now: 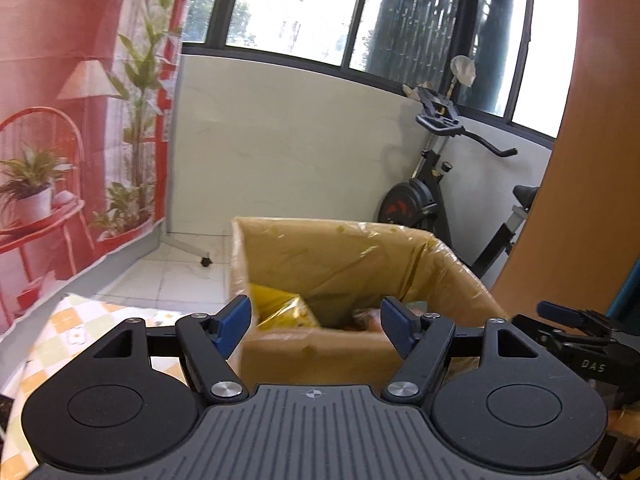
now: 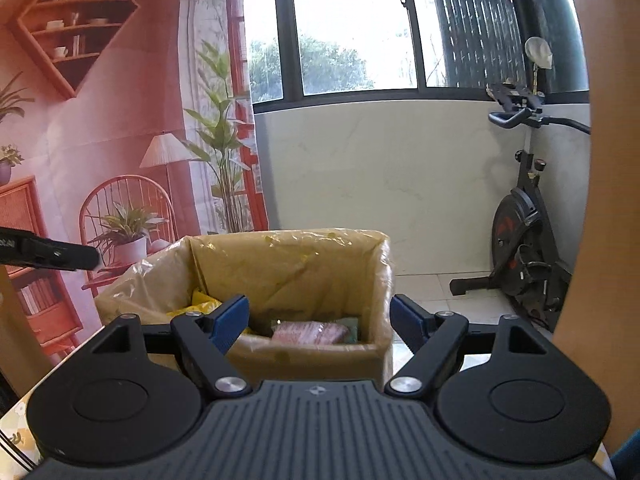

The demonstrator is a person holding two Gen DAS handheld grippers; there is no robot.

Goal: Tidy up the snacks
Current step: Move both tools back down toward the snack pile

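A cardboard box [image 1: 320, 256] lined with clear plastic stands ahead of both grippers. Inside it lies a yellow snack packet [image 1: 280, 308], and in the right wrist view a pink wrapped snack [image 2: 310, 332] rests at the bottom beside a yellow packet [image 2: 204, 302]. My left gripper [image 1: 316, 324] is open, its blue pads apart in front of the box's near wall [image 1: 320, 348], nothing between them. My right gripper [image 2: 320, 322] is open too, held before the same box [image 2: 296, 264], with nothing in it. The right gripper's fingers [image 1: 560, 314] show at the right edge of the left wrist view.
A checked tablecloth [image 1: 80, 320] covers the table at lower left. An exercise bike [image 2: 524, 248] stands on the tiled floor at the right, by a white low wall under windows. A printed pink backdrop [image 2: 100, 120] hangs on the left. An orange panel [image 1: 592, 160] fills the right edge.
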